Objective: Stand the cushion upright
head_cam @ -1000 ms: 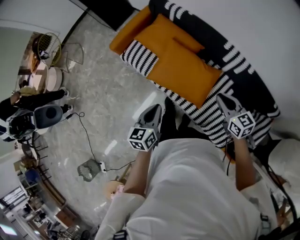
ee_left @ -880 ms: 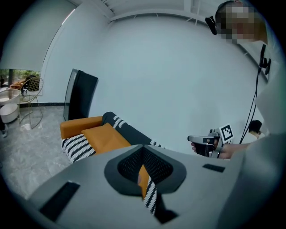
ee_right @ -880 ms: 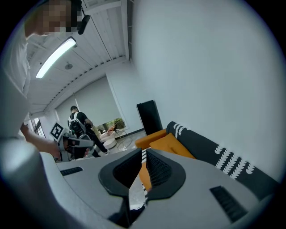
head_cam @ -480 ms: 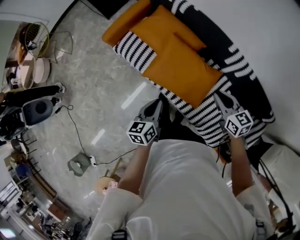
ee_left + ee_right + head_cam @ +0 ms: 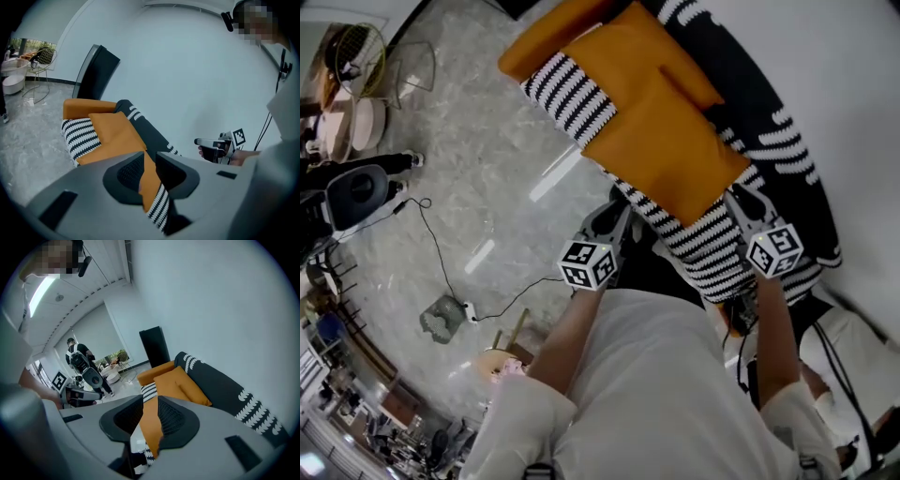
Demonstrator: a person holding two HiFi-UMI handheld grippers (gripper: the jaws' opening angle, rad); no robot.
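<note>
A large orange cushion (image 5: 661,145) lies flat on the seat of a black-and-white striped sofa (image 5: 712,248); a second orange cushion (image 5: 670,61) overlaps its far end. My left gripper (image 5: 614,217) hovers by the seat's front edge, left of the cushion's near corner. My right gripper (image 5: 739,202) is at that corner's right side. Both pairs of jaws have just been opening and stand a narrow gap apart with nothing between them. In the left gripper view the cushion (image 5: 115,133) shows beyond my left gripper (image 5: 150,171). It also shows as the cushion (image 5: 180,383) past my right gripper (image 5: 151,416).
An orange armrest (image 5: 539,42) closes the sofa's far end, with a black panel (image 5: 96,70) standing behind it. A white wall backs the sofa. On the marble floor lie a cable and a power strip (image 5: 445,317). A person with a round grey device (image 5: 356,192) stands at the left.
Both grippers have moved forward and down toward the sofa, so the cushion's near corner now lies between their tips. The head view has swung closer over the seat.
</note>
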